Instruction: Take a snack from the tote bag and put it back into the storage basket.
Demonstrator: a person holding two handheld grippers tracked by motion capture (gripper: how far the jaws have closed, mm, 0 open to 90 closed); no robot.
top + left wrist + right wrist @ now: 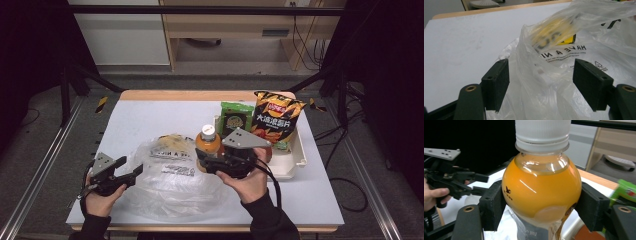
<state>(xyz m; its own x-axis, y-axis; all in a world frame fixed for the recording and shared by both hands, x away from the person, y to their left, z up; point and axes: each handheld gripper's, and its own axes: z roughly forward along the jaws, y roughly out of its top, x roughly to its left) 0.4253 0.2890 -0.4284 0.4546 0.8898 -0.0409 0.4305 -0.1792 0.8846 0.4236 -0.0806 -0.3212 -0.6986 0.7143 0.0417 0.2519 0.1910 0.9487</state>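
My right gripper (pixel 207 162) is clenched on the clear plastic bottle of orange juice with a white cap (pixel 208 141), at centre frame in the high view. My left gripper (pixel 131 169) (lower left) has a fold of the crinkled clear plastic bag (pixel 172 182) between its parted pads (pixel 496 82).

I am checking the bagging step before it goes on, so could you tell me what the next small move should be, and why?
Probably carry the orange drink bottle a little toward the clear plastic bag and over its mouth. The right gripper clamps the bottle upright, beside the bag, while the left gripper has bag film between its open jaws, so the bag's edge looks ready to be held open.
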